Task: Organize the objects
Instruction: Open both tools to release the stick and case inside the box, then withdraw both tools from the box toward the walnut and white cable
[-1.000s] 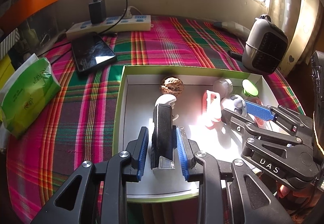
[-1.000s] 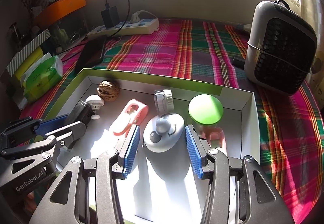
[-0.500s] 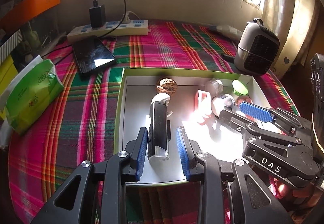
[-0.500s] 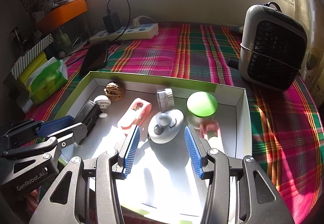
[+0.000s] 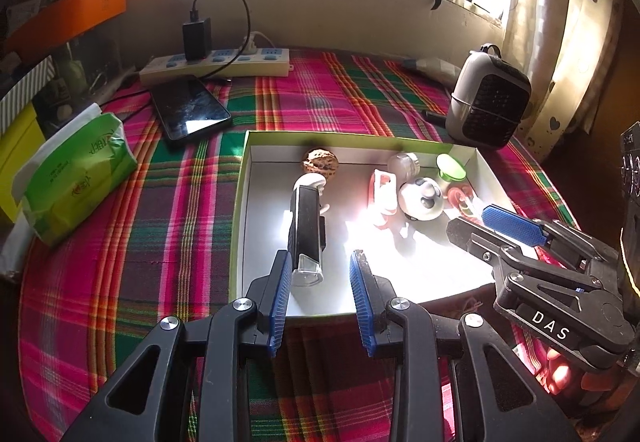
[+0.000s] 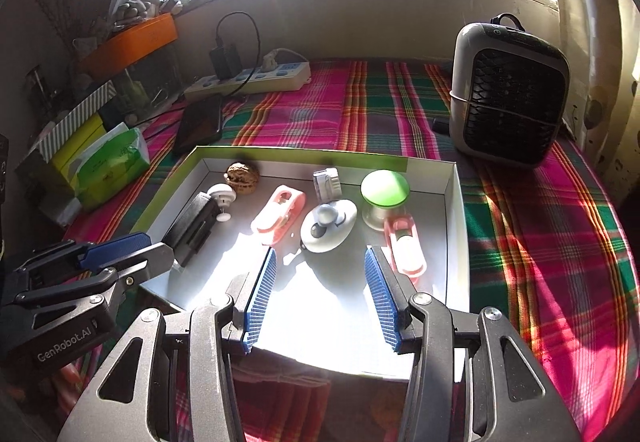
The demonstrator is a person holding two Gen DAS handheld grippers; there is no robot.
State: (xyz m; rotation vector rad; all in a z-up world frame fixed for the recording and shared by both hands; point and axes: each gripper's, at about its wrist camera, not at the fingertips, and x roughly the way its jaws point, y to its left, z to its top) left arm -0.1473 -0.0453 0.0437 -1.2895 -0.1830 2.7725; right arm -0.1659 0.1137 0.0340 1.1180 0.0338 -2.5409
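Between left tool (image 5: 320, 274) pads — black clip (image 5: 306, 232), untouched.

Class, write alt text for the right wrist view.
Open right tongs hover over a shallow white box on a plaid cloth, holding a walnut, pink clips, a green-capped item and a black device.
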